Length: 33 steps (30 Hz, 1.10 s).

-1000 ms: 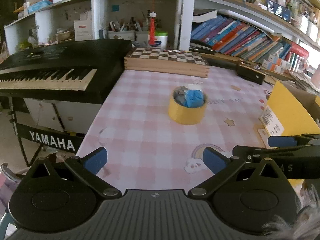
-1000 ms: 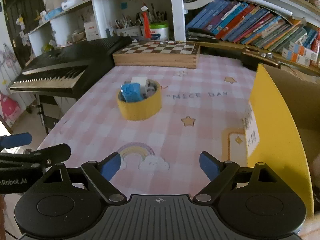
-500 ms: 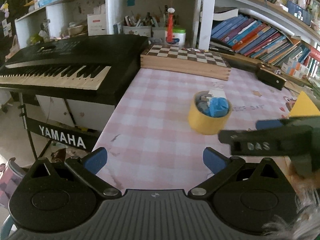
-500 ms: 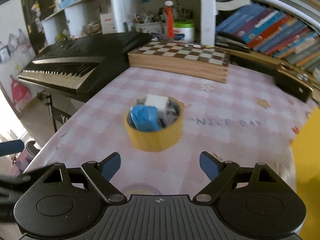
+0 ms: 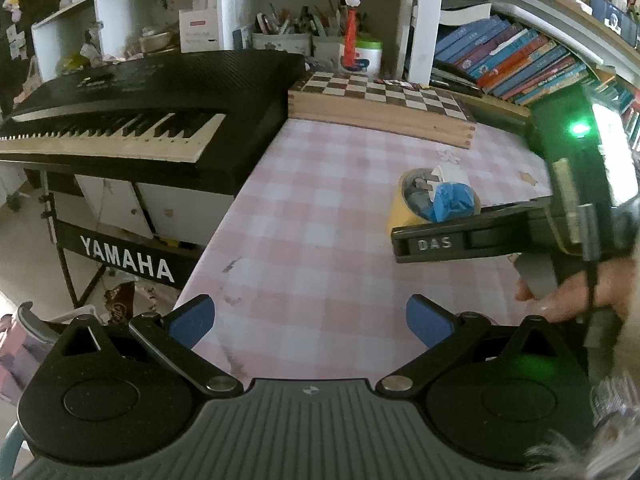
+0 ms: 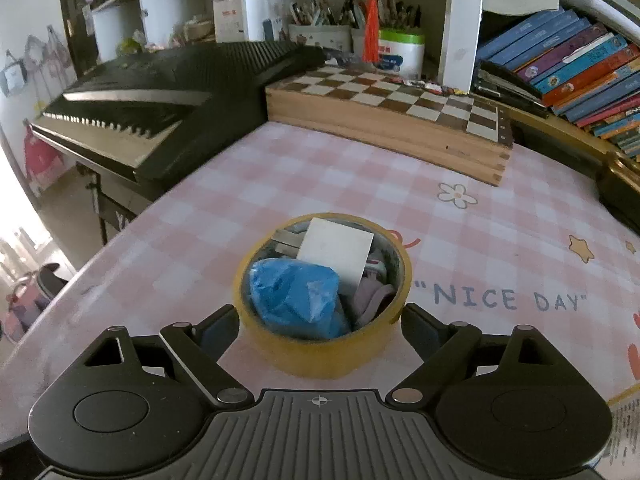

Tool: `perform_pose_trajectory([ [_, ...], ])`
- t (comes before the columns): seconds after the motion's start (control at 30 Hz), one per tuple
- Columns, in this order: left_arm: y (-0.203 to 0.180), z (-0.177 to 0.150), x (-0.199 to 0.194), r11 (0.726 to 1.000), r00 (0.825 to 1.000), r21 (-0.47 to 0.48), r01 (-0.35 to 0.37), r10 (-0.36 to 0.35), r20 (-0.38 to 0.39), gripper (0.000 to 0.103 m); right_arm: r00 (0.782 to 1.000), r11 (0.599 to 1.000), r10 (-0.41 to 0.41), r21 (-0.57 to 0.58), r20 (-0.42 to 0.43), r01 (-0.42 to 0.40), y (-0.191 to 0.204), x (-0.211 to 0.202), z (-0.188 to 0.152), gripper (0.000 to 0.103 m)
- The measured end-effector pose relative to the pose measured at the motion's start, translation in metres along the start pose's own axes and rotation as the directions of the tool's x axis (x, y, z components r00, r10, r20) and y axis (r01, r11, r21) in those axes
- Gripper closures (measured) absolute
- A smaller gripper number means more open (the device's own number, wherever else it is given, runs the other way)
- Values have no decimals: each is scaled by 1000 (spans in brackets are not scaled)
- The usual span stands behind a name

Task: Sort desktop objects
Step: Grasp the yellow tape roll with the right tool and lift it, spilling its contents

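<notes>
A yellow tape roll (image 6: pixel 320 354) stands on the pink checked tablecloth (image 6: pixel 248 208). Stuffed inside it are a crumpled blue wrapper (image 6: pixel 296 300), a white card (image 6: pixel 336 256) and some grey bits. My right gripper (image 6: pixel 320 320) straddles the roll, one finger on each side. Its jaws are opening and the pads sit beside the roll's wall without pressing it. In the left wrist view the roll (image 5: pixel 400 216) is partly hidden behind the right gripper's black body (image 5: pixel 480 236), held by a hand (image 5: pixel 576 296). My left gripper (image 5: pixel 310 316) hovers open over the cloth with nothing between its fingers.
A wooden chessboard box (image 6: pixel 384 120) lies at the table's back. A black Yamaha keyboard (image 5: pixel 120 120) stands off the table's left edge. Books (image 6: pixel 580 68) fill the shelf at the right, and a dark case (image 6: pixel 620 188) lies below them. Pen pots (image 6: pixel 320 28) stand behind.
The right gripper has moved forward and down until its fingers flank the tape roll. The left gripper has drifted left, so the roll now sits further right in its view.
</notes>
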State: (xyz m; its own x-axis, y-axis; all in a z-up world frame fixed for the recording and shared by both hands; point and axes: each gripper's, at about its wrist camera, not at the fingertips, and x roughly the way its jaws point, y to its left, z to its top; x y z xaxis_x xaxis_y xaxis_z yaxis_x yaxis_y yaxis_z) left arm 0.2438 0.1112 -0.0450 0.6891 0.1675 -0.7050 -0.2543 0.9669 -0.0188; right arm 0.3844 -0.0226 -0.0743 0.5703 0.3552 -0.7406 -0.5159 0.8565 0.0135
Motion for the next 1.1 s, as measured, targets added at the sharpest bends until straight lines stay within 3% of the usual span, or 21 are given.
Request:
perform_pose_trajectory([
  [0.17, -1, 0, 2, 1000, 1000, 4, 9, -9, -5, 0, 1000, 1000, 8, -24, 17, -8, -1, -3, 0, 14],
  [0.5, -15, 4, 10, 997, 997, 38, 71, -71, -5, 0, 974, 997, 77, 11, 212, -81, -11, -77, 13, 14],
  [0.73, -41, 13, 23, 984, 988, 94, 153, -155, 19, 1, 956, 996, -19, 92, 292, -8, -38, -123, 12, 14],
  [0.9, -62, 17, 34, 968, 976, 138, 208, -214, 32, 6, 956, 987, -99, 148, 275, 59, -54, -129, 4, 14],
  [1.1, -88, 18, 54, 949, 969, 198, 244, -245, -16, 26, 960, 983, -115, 169, 254, 73, -64, -133, -7, 14],
])
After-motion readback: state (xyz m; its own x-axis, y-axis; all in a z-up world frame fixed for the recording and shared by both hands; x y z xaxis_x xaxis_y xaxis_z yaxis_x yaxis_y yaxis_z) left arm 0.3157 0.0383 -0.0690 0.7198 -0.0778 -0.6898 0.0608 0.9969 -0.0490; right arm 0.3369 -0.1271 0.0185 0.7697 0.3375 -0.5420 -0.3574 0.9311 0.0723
